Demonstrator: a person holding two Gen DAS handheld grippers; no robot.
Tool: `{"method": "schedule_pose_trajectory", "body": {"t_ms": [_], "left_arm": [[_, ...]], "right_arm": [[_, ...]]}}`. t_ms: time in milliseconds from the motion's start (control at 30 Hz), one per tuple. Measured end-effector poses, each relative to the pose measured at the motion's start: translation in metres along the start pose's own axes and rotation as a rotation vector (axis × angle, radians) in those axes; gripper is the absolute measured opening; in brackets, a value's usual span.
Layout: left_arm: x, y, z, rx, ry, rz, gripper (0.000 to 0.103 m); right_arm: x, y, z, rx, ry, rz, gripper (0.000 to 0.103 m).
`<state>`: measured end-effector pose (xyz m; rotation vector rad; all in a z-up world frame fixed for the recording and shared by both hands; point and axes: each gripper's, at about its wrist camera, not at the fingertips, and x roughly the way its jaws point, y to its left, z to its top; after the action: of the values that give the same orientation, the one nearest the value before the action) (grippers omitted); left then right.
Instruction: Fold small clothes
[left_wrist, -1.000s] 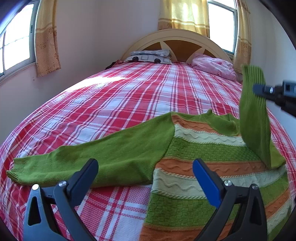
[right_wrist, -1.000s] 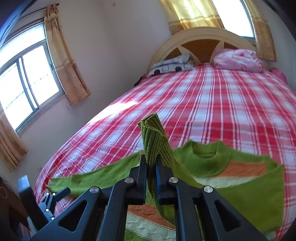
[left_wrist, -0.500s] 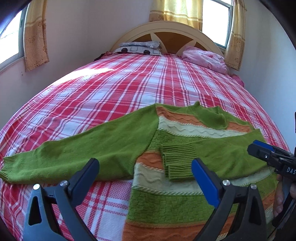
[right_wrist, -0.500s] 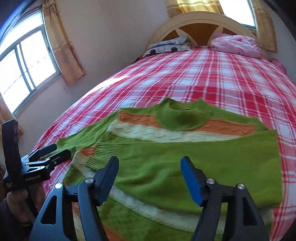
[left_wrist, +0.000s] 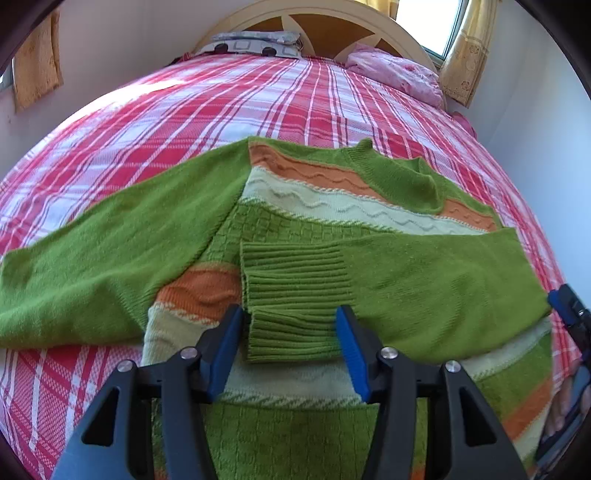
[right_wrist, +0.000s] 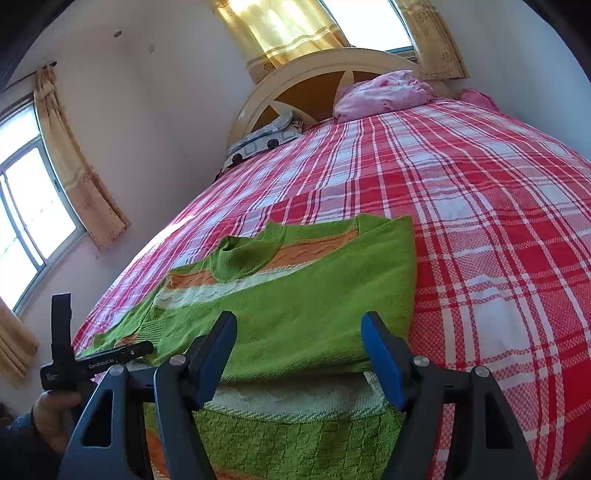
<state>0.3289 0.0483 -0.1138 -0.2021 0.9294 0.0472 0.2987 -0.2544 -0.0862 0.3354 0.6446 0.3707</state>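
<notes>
Cuff (left_wrist: 291, 295) of the folded sleeve lies straight ahead between the left gripper (left_wrist: 291, 350) blue pads, jaws closing, not yet pinching—sleeve runs rightward across the sweater (left_wrist: 295, 424). Right gripper (right_wrist: 299, 354) gapes empty over the sweater's fold (right_wrist: 325, 314) on the bed (right_wrist: 498, 240).

Sweater (left_wrist: 295, 229) hem cut off below; outstretched sleeve (left_wrist: 92, 266) end past left edge.

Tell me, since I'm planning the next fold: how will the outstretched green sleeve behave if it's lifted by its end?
The outstretched sleeve would probably drape limply: it is soft knit lying flat on the plaid bedspread. It looks light, yet may drag the sweater body along. The knit seems grippy rather than slippery; the folded sleeve sits where it lies.
</notes>
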Motion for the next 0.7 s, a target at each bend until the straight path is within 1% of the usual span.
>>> {"method": "schedule_pose_trajectory", "body": {"t_ms": [33,67,100,133,233,300,400,467,533,600,633,700], "left_arm": [[0.001,-0.002,0.0,0.009,-0.008,0.0,0.046],[0.001,-0.004,0.0,0.017,-0.012,0.013,0.027],[0.0,-0.005,0.001,0.021,-0.023,0.027,0.014],[0.0,-0.005,0.002,0.024,-0.028,0.015,0.008],[-0.007,-0.006,0.004,0.041,-0.047,0.009,0.006],[-0.017,-0.003,0.005,0.032,-0.077,-0.009,0.006],[-0.036,0.003,0.006,0.026,-0.118,-0.028,0.006],[-0.048,0.008,0.004,0.026,-0.146,-0.024,0.006],[-0.054,0.015,0.003,0.019,-0.163,-0.009,0.006],[-0.05,0.022,0.0,0.022,-0.146,-0.017,0.006],[-0.046,0.023,-0.002,0.026,-0.132,-0.008,0.006],[-0.035,0.025,-0.007,0.026,-0.106,-0.001,0.006]], "right_arm": [[0.0,-0.001,-0.001,0.005,-0.002,0.004,0.071],[0.001,-0.001,-0.001,0.009,-0.004,0.007,0.071],[0.002,-0.001,-0.001,0.01,-0.002,0.005,0.071],[0.002,-0.001,-0.001,0.009,0.0,0.005,0.072],[0.003,-0.002,-0.001,0.015,-0.007,0.009,0.072],[0.0,-0.006,-0.002,0.033,-0.024,0.012,0.072],[-0.011,-0.016,-0.002,0.087,-0.08,0.014,0.073],[-0.017,-0.024,-0.001,0.13,-0.113,0.007,0.077],[-0.017,-0.031,-0.001,0.162,-0.117,-0.003,0.077],[-0.015,-0.035,-0.001,0.18,-0.103,-0.01,0.077],[-0.014,-0.034,0.0,0.177,-0.097,-0.015,0.077],[-0.014,-0.024,0.007,0.134,-0.085,-0.01,0.077]]}}
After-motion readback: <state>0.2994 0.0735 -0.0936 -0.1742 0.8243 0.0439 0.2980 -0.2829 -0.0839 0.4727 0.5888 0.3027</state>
